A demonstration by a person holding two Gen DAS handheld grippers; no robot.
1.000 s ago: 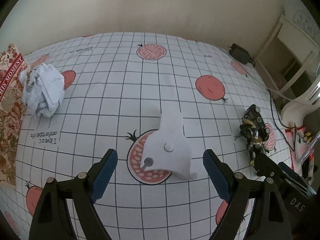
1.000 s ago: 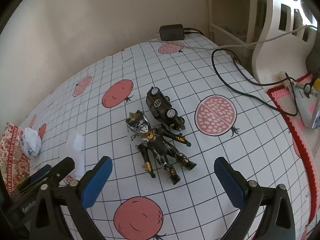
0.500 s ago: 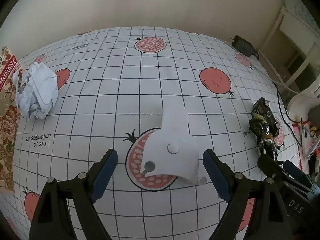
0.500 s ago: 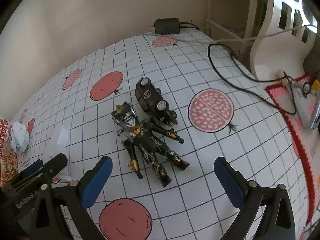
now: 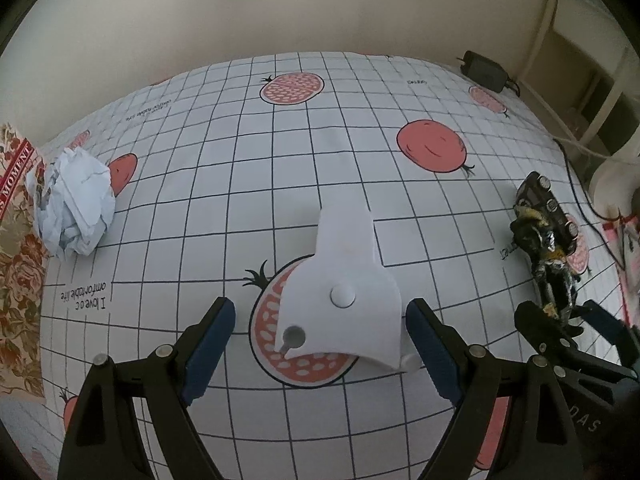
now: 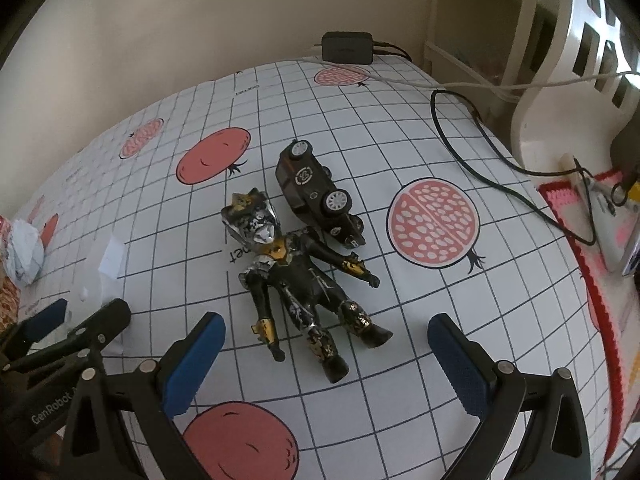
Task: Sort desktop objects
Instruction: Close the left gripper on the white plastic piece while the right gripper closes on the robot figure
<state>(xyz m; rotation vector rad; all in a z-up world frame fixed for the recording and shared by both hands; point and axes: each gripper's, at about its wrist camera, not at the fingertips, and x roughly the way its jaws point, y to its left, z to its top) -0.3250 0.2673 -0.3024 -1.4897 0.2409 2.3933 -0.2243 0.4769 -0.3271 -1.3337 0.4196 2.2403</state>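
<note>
A white flat piece [image 5: 340, 300] with a snap stud lies curled on the tablecloth, just ahead of and between the blue pads of my left gripper [image 5: 320, 350], which is open and does not touch it. A black and gold toy figure [image 6: 296, 276] lies on its back beside an overturned dark toy car [image 6: 316, 196]. My right gripper [image 6: 326, 360] is open, and the figure's legs show between its spread fingers, clear of both pads. A crumpled paper ball [image 5: 74, 204] sits at the far left.
The gridded tablecloth [image 5: 248, 168] with fruit prints covers the table. A black charger [image 6: 346, 46] and its black cable [image 6: 500, 184] lie at the back right. A white chair [image 6: 560, 80] and pink mat [image 6: 580, 240] stand right; a floral cloth [image 5: 16, 248] lies left.
Both views have rolled slightly. The white piece and the toy figure sit a little differently in frame, and both grippers have stayed wide with nothing gripped.
</note>
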